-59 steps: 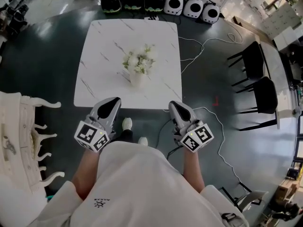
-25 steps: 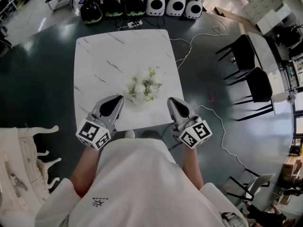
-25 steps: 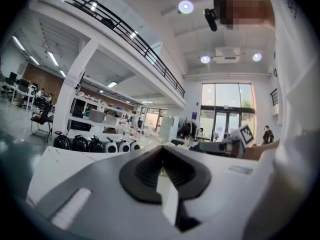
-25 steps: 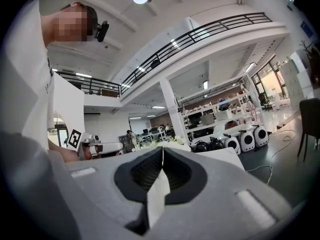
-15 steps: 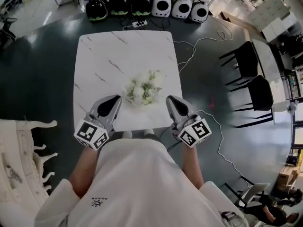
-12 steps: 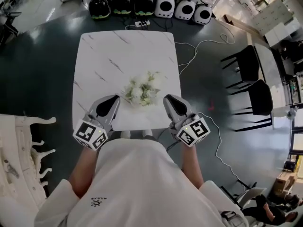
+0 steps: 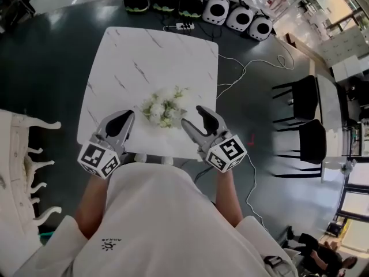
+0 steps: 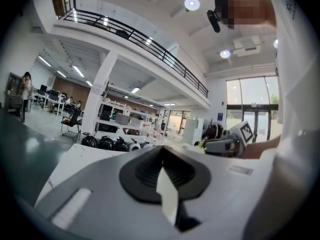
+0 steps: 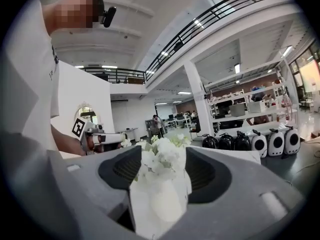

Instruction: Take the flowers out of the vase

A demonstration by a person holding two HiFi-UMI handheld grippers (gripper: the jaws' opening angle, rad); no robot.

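Vase (image 9: 160, 204): white and upright on the marble table (image 7: 144, 56), near the edge closest to the person. From the head view I see little of it under the blooms.
Contents: white flowers (image 7: 163, 107) with green leaves fill its mouth, none taken out yet.
Right gripper (image 7: 194, 118): the jaws have just been opening and stand about half apart. In its own view the vase and blooms show in the gap, ahead of the pads and untouched (so it has hold of nothing).
Left gripper (image 7: 125, 116): jaws together and empty, on the other side of the flowers.
Floor cases (image 7: 196, 2): a row of rounded black and white ones beyond the table; I can't see what is in them.
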